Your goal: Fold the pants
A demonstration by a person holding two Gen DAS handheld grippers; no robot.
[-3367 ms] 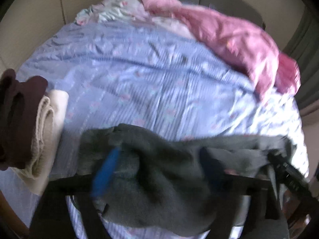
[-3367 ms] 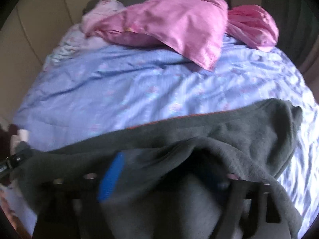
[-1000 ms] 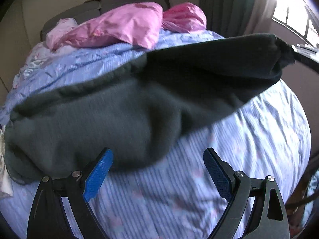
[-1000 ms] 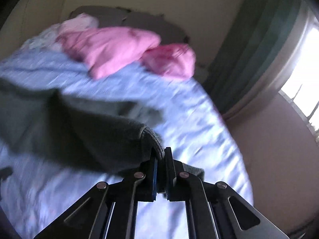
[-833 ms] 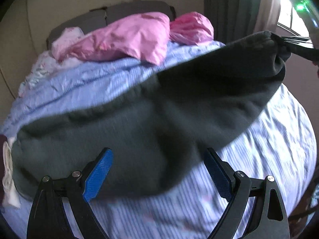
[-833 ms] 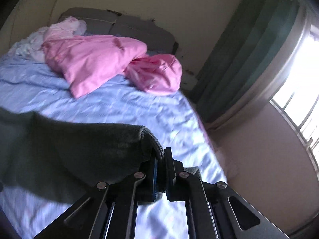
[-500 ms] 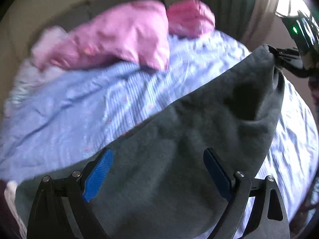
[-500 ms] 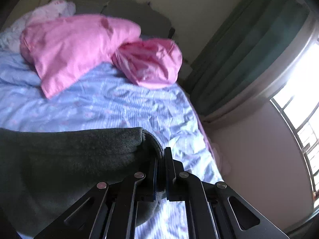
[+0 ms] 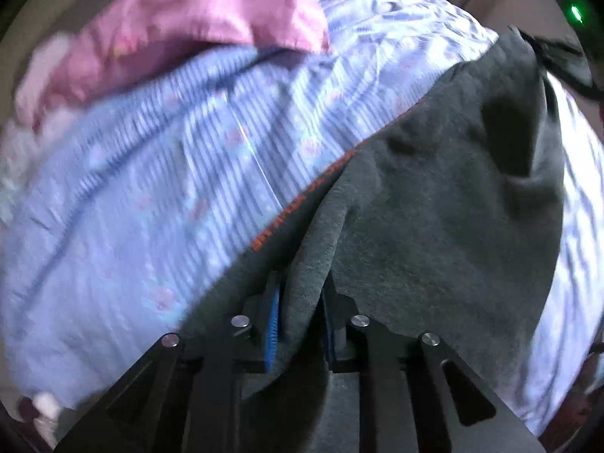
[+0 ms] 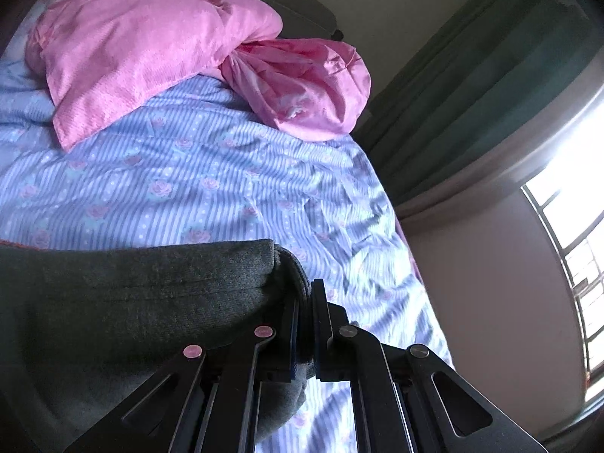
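The dark grey pants (image 9: 434, 204) hang stretched between my two grippers above the blue striped bed (image 9: 158, 173). An orange printed line runs along their upper edge. My left gripper (image 9: 300, 302) is shut on a bunched fold of the pants. My right gripper (image 10: 305, 324) is shut on the ribbed end of the pants (image 10: 151, 287). In the left wrist view the right gripper (image 9: 555, 56) shows at the far right, holding the other end.
A pink quilt (image 10: 143, 45) and a pink pillow (image 10: 302, 83) lie at the head of the bed (image 10: 211, 181). Green curtains (image 10: 472, 75) and a bright window (image 10: 573, 234) are on the right. Folded clothes (image 9: 41, 411) sit at the bed's left edge.
My left gripper was open under the hanging pants and has now shut on a fold of them. The right gripper kept its hold and lowered the pants toward the bed.
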